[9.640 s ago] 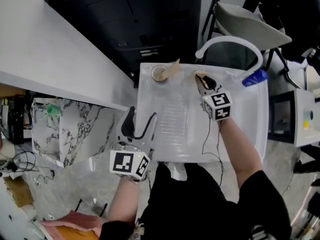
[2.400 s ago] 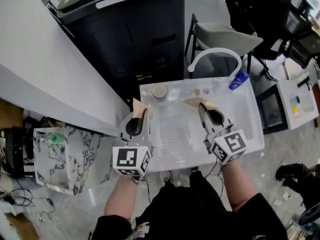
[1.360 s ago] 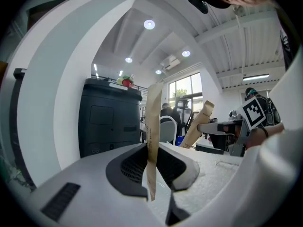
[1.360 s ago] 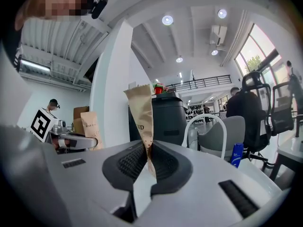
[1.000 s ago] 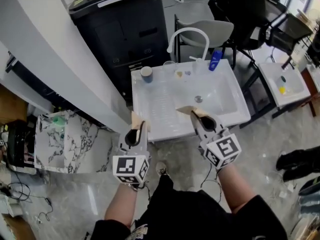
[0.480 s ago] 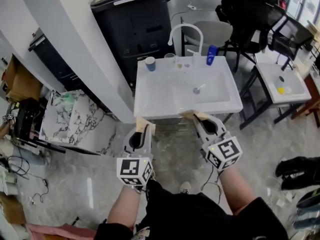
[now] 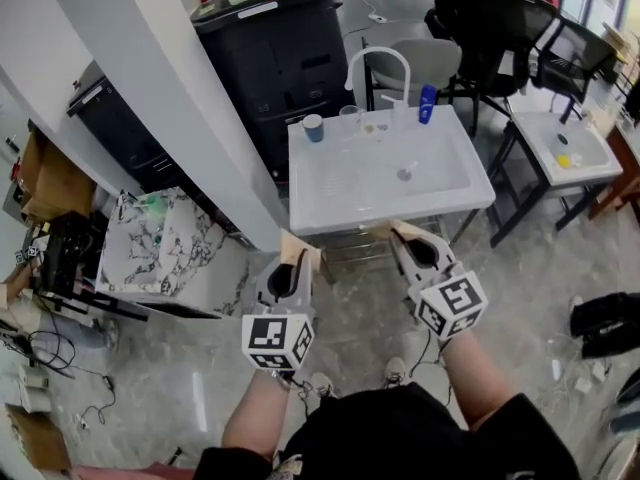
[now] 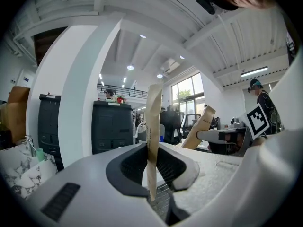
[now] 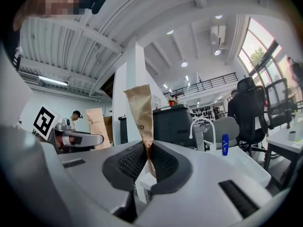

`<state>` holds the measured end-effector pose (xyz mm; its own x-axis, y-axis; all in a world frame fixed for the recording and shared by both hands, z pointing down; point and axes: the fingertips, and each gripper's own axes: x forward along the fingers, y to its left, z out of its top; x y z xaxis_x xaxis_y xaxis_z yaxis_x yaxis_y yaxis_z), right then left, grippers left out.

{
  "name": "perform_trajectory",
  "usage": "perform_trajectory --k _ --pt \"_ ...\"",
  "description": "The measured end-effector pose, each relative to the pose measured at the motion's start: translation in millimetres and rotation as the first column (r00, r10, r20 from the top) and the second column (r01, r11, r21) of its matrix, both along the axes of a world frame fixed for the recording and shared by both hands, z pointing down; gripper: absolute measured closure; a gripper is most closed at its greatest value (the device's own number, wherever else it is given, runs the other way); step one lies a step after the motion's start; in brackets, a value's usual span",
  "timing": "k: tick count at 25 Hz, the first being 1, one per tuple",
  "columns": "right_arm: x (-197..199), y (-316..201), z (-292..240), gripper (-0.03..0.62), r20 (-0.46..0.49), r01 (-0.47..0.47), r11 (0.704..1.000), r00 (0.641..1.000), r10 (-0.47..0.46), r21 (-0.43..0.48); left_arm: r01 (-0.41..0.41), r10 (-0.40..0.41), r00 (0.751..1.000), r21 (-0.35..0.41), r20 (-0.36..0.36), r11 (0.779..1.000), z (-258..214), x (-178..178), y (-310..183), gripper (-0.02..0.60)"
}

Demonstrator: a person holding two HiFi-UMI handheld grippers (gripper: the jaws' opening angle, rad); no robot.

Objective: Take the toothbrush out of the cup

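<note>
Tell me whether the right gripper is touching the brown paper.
Touching. The right gripper view shows the right gripper with both jaws pinched shut on the brown paper.

An open-plan office used as a test space: ahead of both pairs of jaws a freestanding washbasin [image 7: 350, 183] on a stone-look floor [image 7: 200, 368], office chairs [image 7: 480, 13] and a black cabinet [image 7: 285, 63] beyond, a railed mezzanine [image 9: 208, 85] and tall windows [image 9: 258, 56] farthest off

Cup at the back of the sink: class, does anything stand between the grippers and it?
No object on the sink blocks the cup, but the left gripper and right gripper each pinch a brown paper strip.
</note>
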<state>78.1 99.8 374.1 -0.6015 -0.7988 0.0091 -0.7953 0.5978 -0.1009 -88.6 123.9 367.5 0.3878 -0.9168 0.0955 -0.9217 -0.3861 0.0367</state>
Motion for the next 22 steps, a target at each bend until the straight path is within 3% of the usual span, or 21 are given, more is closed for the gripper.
perform_trajectory --k 11,22 --pt "-64 37 7 0.569 -0.049 -0.087 0.996 0.995 0.086 -0.021 -0.080 0.079 0.997 -0.007 -0.025 0.997 6 -67 18 0.535" --pt "-69 54 13 0.571 -0.069 -0.091 0.995 0.994 0.088 -0.041 -0.089 0.088 0.996 -0.015 -0.035 0.996 11 -73 33 0.535"
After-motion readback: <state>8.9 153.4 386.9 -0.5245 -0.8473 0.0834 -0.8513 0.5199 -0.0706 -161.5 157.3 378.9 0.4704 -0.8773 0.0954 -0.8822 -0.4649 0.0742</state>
